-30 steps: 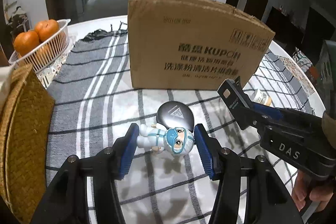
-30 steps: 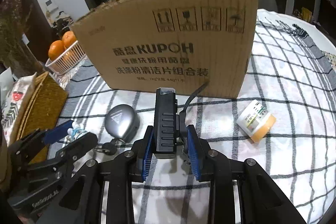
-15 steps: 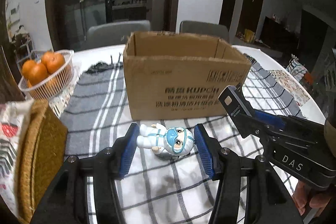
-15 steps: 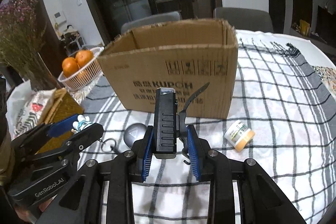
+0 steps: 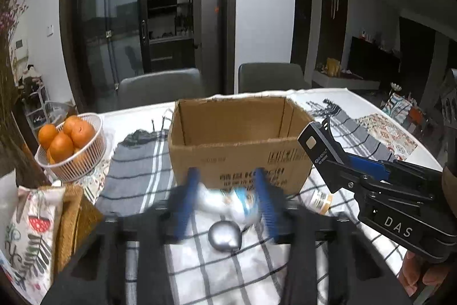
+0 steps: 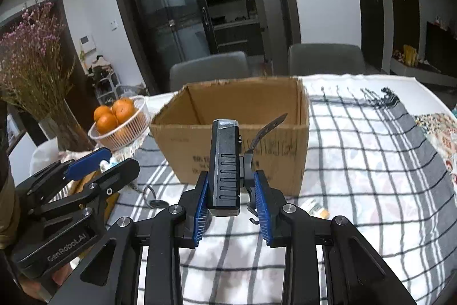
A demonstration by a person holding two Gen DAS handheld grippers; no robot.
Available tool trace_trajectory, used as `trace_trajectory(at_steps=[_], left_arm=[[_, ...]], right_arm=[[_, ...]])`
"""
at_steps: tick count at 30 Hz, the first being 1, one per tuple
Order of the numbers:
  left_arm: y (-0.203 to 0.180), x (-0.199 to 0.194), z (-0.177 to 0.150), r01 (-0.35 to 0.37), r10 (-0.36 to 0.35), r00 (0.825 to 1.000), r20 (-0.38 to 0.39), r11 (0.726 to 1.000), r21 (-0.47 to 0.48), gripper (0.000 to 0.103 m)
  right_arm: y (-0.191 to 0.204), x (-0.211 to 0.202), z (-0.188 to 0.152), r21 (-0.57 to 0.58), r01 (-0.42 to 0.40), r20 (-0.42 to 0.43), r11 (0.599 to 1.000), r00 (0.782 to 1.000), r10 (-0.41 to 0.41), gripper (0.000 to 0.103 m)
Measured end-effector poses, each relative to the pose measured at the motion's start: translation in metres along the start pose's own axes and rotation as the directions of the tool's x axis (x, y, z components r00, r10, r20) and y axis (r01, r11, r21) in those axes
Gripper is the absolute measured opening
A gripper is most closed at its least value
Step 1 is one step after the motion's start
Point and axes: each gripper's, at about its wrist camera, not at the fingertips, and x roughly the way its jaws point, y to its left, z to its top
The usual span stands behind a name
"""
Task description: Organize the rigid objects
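Both grippers had risen from the tablecloth toward the cardboard box at twelve o'clock. The left gripper, closing, pinched the toy figure; the right gripper clamped the black device, ready for boxing.

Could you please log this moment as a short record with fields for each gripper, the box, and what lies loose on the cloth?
left gripper: jaws closing on a white and blue figurine, blurred
right gripper: shut on a black device with a strap
cardboard box: open top, upright on the checked cloth
loose on cloth: grey round gadget, small bottle lying on its side
fruit basket: oranges, left of box
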Motion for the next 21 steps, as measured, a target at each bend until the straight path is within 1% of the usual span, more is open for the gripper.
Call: trace_trajectory(at_steps=[1,2,3,4,9,12,17,21], left_arm=[[0.000,0.000,0.004,0.012,-0.012,1.000,-0.002,1.000,-0.004,0.027],[0.001,0.001,0.005,0.020,-0.020,1.000,-0.002,1.000,-0.009,0.020],[0.001,0.003,0.008,0.033,-0.033,0.999,-0.004,0.999,-0.011,0.008],[0.001,0.006,0.009,0.039,-0.039,0.999,-0.009,0.999,-0.010,0.006],[-0.001,0.015,0.008,0.050,-0.051,0.998,-0.039,0.999,-0.009,0.006],[0.000,0.018,0.008,0.047,-0.047,0.998,-0.048,0.999,-0.005,0.006],[0.001,0.020,0.016,0.044,-0.044,0.998,-0.048,0.999,0.004,0.006],[0.002,0.021,0.023,0.030,-0.029,0.999,-0.043,1.000,0.008,0.006]], right_arm=[[0.000,-0.002,0.004,-0.001,0.001,0.011,1.000,1.000,-0.001,0.032],[0.000,-0.004,0.007,-0.001,0.002,0.018,1.000,1.000,-0.002,0.032],[0.000,-0.006,0.009,0.000,0.002,0.025,1.000,1.000,-0.002,0.032],[0.000,-0.007,0.013,0.002,0.001,0.034,1.000,0.999,-0.001,0.032],[0.000,-0.008,0.020,0.002,0.010,0.049,1.000,0.999,-0.010,0.032],[0.000,-0.004,0.018,0.006,0.005,0.036,1.000,0.999,-0.005,0.032],[0.000,0.003,0.020,0.013,-0.004,0.017,1.000,1.000,0.004,0.032],[-0.001,0.004,0.024,0.008,-0.008,0.024,1.000,1.000,0.007,0.032]])
